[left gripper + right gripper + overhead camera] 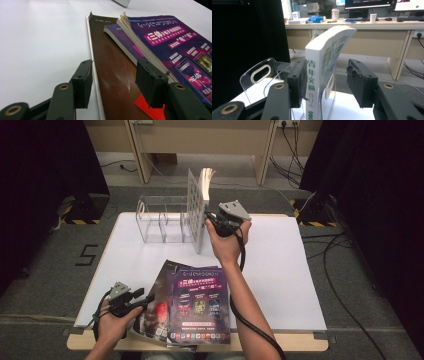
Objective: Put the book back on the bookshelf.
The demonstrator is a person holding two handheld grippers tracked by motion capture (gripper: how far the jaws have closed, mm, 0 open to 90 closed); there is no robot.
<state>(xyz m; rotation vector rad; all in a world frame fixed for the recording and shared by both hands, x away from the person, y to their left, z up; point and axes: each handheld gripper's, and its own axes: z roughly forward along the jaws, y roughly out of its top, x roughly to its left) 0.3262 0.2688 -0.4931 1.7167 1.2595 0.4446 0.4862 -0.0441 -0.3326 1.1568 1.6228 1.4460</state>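
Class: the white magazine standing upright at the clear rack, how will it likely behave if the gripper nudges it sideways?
The white magazine is thin and tall on a narrow edge, so it probably tips easily. Its top curls over, suggesting floppy pages that bend rather than push stiffly. The clear rack beside it may catch it.

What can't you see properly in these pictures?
- Brown magazine, left gripper view: its near end is cut off by the bottom edge and its right part lies under the purple magazines.
- Left tongs, high view: too small to tell the gap.
- Upright white book, right gripper view: its foot is cut off by the bottom edge.
- Clear rack, high view: its right end is hidden behind the book.
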